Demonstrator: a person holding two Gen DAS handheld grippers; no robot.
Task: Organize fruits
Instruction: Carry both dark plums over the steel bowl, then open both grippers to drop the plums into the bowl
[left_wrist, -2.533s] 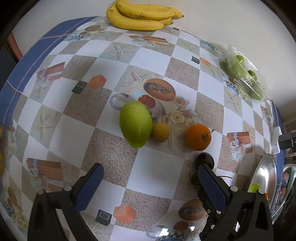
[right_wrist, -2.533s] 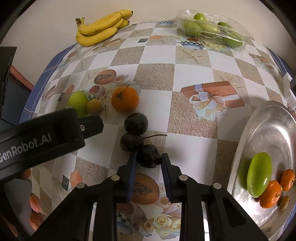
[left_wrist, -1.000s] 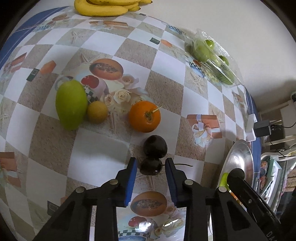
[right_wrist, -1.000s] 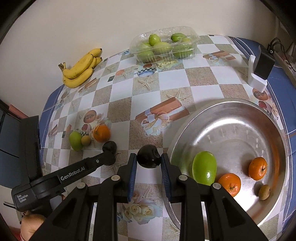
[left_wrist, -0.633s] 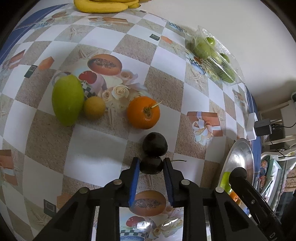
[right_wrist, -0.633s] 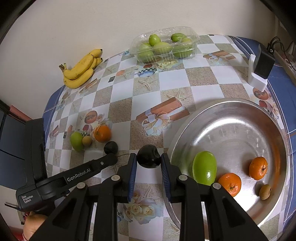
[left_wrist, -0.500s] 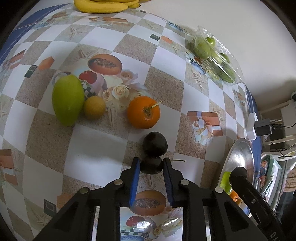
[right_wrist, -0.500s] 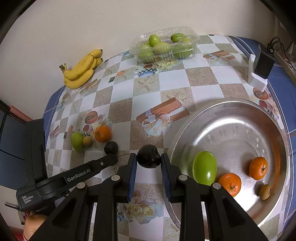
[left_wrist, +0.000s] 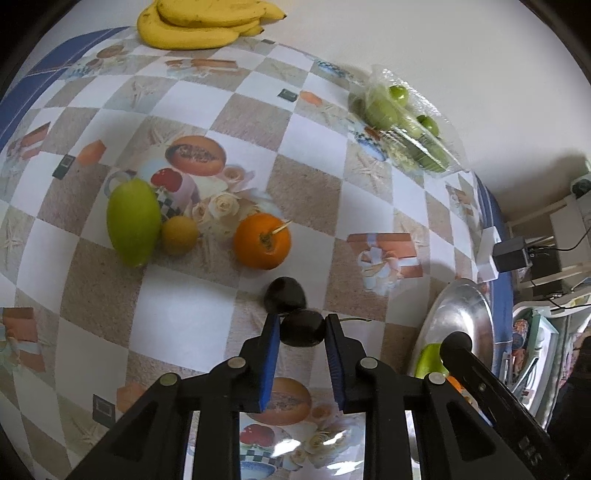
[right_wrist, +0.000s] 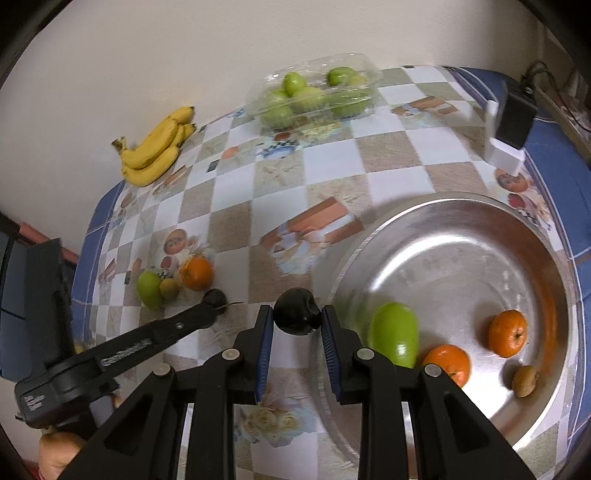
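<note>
My left gripper (left_wrist: 301, 332) is shut on a dark plum (left_wrist: 302, 328), just off the checked tablecloth. A second dark plum (left_wrist: 284, 294) lies right behind it. An orange (left_wrist: 262, 241), a small yellow-brown fruit (left_wrist: 179, 235) and a green mango (left_wrist: 133, 221) lie farther left. My right gripper (right_wrist: 297, 319) is shut on another dark plum (right_wrist: 296, 311), held in the air by the left rim of the steel bowl (right_wrist: 461, 229). The bowl holds a green mango (right_wrist: 395, 334), two oranges (right_wrist: 506, 333) and a small brown fruit (right_wrist: 524, 376).
A bunch of bananas (left_wrist: 199, 22) lies at the far edge by the wall. A clear plastic box of green fruit (right_wrist: 314, 94) stands at the back. A black adapter on a white block (right_wrist: 508, 125) sits at the far right.
My left gripper has lifted its plum slightly off the cloth, and the view has shifted. My right gripper has moved a little toward the bowl with its plum.
</note>
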